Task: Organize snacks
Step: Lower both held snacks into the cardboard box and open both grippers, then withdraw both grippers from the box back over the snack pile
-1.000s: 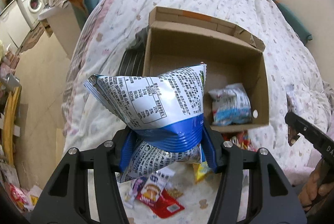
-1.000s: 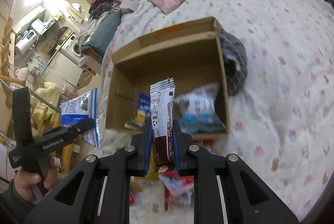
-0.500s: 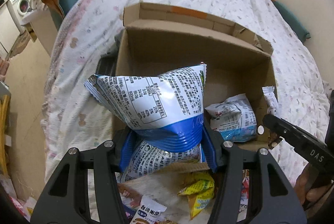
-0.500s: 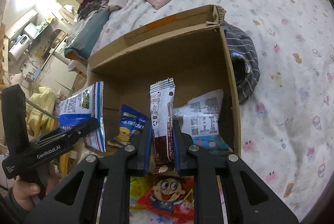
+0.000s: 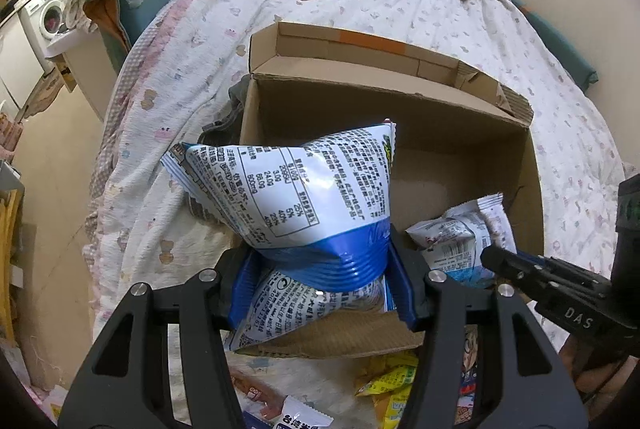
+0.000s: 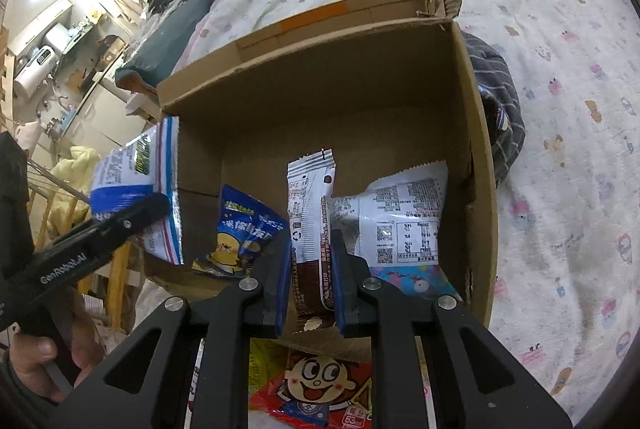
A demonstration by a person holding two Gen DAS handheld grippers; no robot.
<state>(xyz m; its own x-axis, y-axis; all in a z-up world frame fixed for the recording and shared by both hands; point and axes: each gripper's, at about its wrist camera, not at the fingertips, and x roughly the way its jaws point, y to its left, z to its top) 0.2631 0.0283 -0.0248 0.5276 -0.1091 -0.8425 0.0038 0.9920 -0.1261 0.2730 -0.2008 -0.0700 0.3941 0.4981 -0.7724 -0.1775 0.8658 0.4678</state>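
Left wrist view: the left gripper is seen clamped on a blue-and-white snack bag, pinched at its blue waist and held above the near left corner of the cardboard box. The box is observed standing open on the patterned bedspread. A white-and-blue packet is noted lying inside at the right wall. Loose yellow packets are recorded on the bed before the near wall.

Right wrist view: the right gripper is seen closed on a slim brown-and-white wrapper, held upright over the near edge of the box. A dark blue packet is noted inside toward the left. A red packet with a cartoon face is recorded outside, just before the box. A hand is seen at the left gripper's handle.
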